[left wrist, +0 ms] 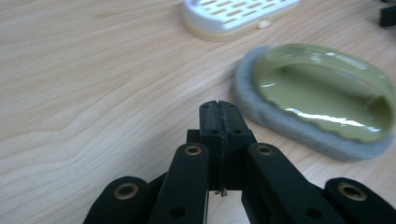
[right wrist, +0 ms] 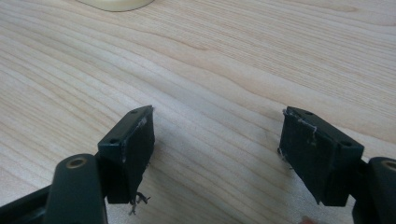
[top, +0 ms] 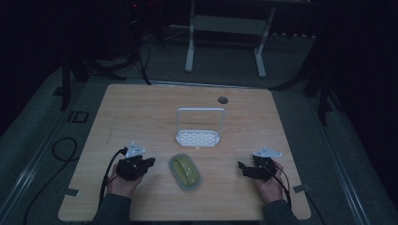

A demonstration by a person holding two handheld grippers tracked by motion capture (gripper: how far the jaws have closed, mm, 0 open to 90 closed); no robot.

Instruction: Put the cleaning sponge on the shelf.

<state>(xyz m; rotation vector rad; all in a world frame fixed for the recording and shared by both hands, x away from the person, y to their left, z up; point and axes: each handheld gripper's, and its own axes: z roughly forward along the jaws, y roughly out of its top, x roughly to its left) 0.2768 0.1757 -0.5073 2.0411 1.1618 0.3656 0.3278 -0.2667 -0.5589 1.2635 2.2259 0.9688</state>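
The wooden table (top: 141, 112) lies mostly bare, its far edge marked by a round cable hole (top: 223, 100) and its near edge by the person's two sleeves. The left gripper (top: 149, 162) rests near the front left, its jaws pressed flat together with nothing between them, as the left gripper view shows; the right gripper (top: 240, 165) sits near the front right, jaws wide apart over bare wood in the right gripper view. Between them, nearer the left gripper and clear of both, lies an oval olive-green dish (top: 185, 171) with a grey felt-like rim, slightly angled on the table; its glossy hollow looks empty in the left gripper view (left wrist: 322, 93). Just behind it, apart from it, stands a white slotted soap tray (top: 197, 138) with a tall white wire frame rising from its back; nothing lies on its grille. Open wood runs on both sides of the tray and behind it to the far edge.
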